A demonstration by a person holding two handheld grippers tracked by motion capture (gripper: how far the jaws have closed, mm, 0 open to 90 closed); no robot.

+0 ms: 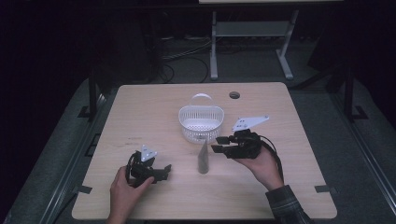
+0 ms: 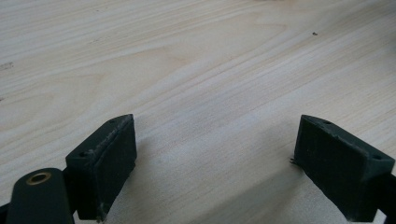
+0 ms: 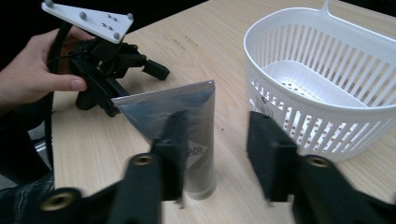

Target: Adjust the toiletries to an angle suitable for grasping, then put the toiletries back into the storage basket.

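A grey squeeze tube [image 1: 203,158] stands upright on its cap in the middle of the wooden table [image 1: 154,107]. My right gripper [image 1: 217,144] is just to the tube's right, lying level and pointing at it. In the right gripper view, its jaws [image 3: 217,135] stand apart. The tube [image 3: 196,107] is just beyond the left jaw, with no pad pressing on it. My left gripper [image 1: 166,169] rests on the table at the front left. Its jaws [image 2: 212,135] are open over bare wood.
A white slotted basket [image 1: 201,128] with a handle stands behind the tube, and nothing lies inside it [image 3: 327,107]. A cable hole [image 1: 234,95] sits near the table's far edge. The other hand [image 3: 32,74] is seen beyond the tube.
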